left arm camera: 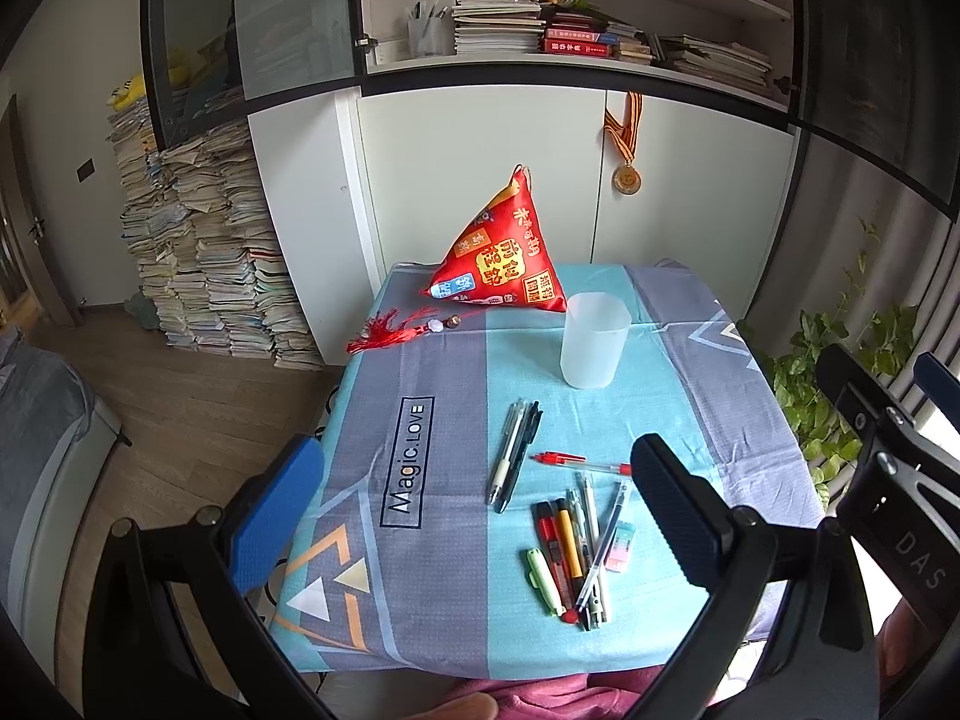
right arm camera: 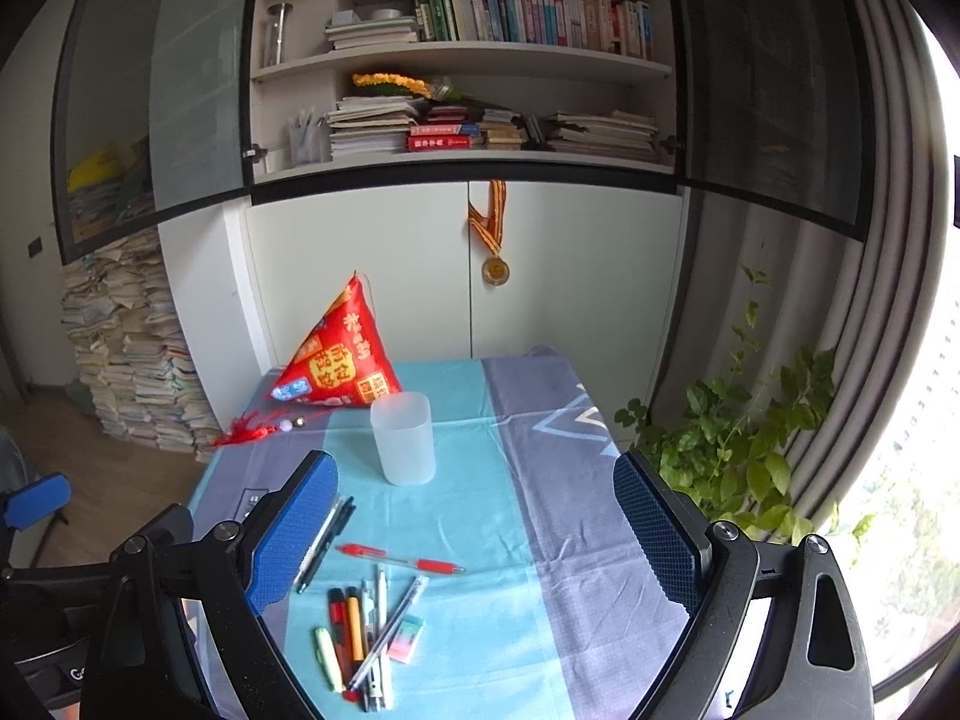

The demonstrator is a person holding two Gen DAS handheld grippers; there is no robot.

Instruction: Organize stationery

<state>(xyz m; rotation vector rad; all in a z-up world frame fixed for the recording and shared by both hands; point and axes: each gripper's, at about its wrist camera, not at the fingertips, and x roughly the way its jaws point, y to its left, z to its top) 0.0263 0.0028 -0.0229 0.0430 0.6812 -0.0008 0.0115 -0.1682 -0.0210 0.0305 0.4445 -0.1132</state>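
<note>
A frosted plastic cup [left arm camera: 594,339] [right arm camera: 403,438] stands upright on the cloth-covered table [left arm camera: 444,612] [right arm camera: 540,540]. In front of it lie two dark pens side by side [left arm camera: 515,453] [right arm camera: 324,540], a red pen [left arm camera: 579,463] [right arm camera: 399,559], a pile of several pens and markers [left arm camera: 570,558] [right arm camera: 360,636] and a pink-green eraser [left arm camera: 621,547] [right arm camera: 407,637]. My left gripper [left arm camera: 480,516] is open and empty, held above the table's near edge. My right gripper [right arm camera: 474,546] is open and empty above the pens; it also shows at the right of the left wrist view [left arm camera: 876,450].
A red pyramid-shaped pouch [left arm camera: 510,252] [right arm camera: 339,360] with a red tassel [left arm camera: 390,330] sits at the back of the table. White cabinets and bookshelves stand behind. A leafy plant [right arm camera: 738,450] is right of the table. Book stacks [left arm camera: 204,252] stand on the floor at left.
</note>
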